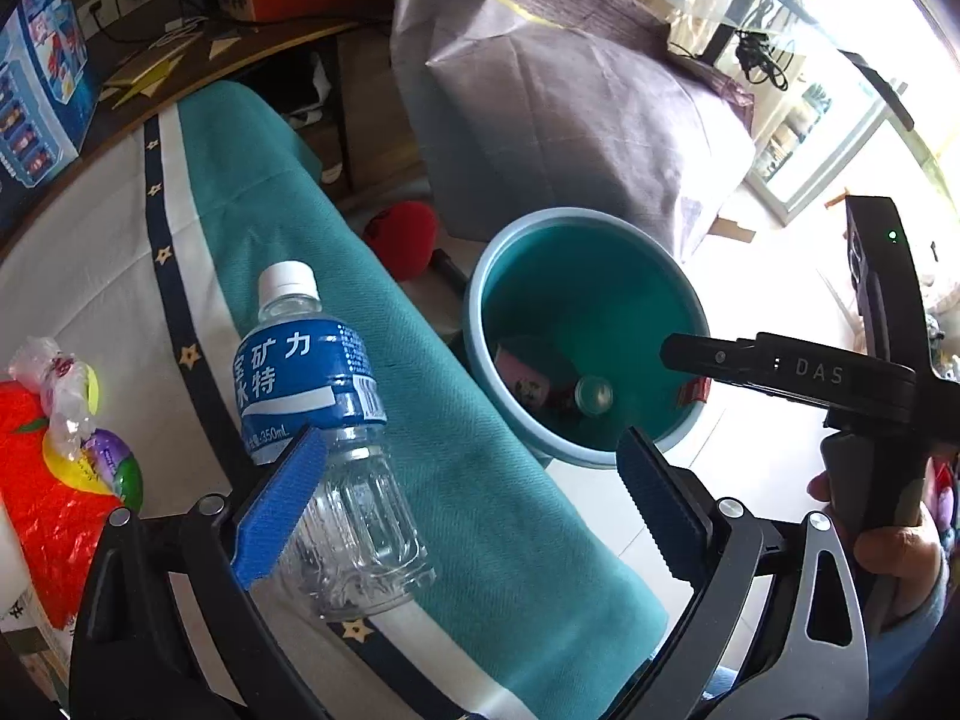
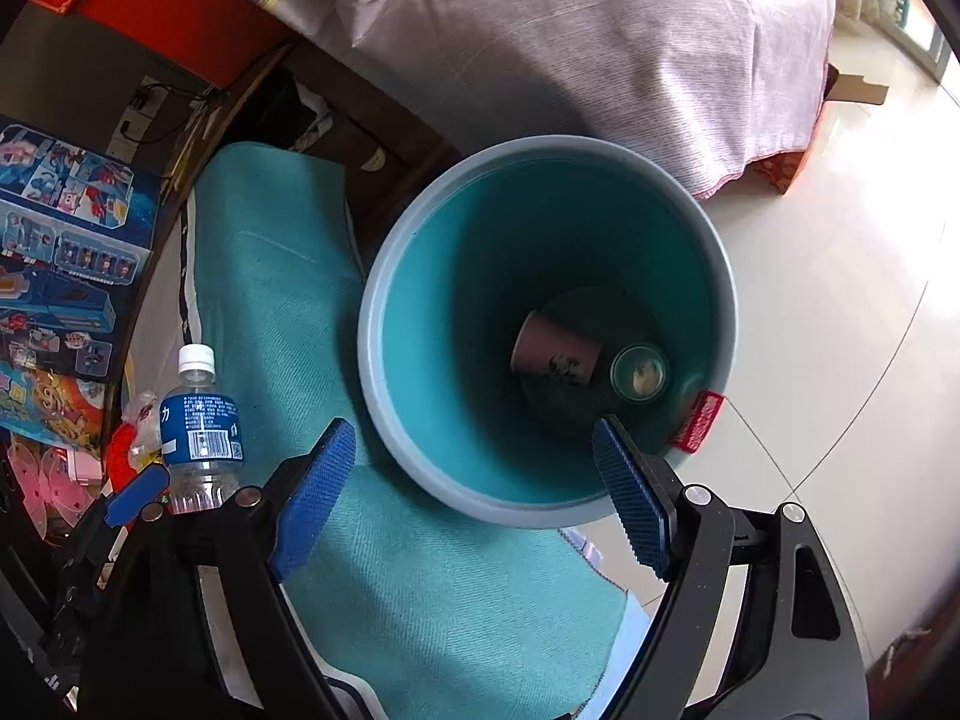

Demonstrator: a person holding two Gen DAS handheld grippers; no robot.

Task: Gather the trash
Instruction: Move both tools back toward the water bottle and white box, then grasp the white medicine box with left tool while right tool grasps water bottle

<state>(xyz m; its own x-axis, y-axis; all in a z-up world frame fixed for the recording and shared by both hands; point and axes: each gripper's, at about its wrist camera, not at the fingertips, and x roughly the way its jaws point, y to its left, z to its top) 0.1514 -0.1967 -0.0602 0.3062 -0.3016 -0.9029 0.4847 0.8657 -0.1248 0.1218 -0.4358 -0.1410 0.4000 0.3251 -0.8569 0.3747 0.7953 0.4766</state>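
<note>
A clear water bottle with a blue label and white cap stands upright on the teal cloth. My left gripper is open. Its left pad is close against the bottle's side, and the other pad is far off it. On the floor beside the table sits a teal bin holding a pink carton, a round can and a red packet. In the right wrist view my right gripper hangs open over the near rim of the bin, nothing between its pads. The bottle stands to its left.
An orange-red plastic bag with packets lies at the table's left. A blue toy box stands behind. A large grey-purple covered bundle rises behind the bin. A red plush thing lies on the pale tiled floor.
</note>
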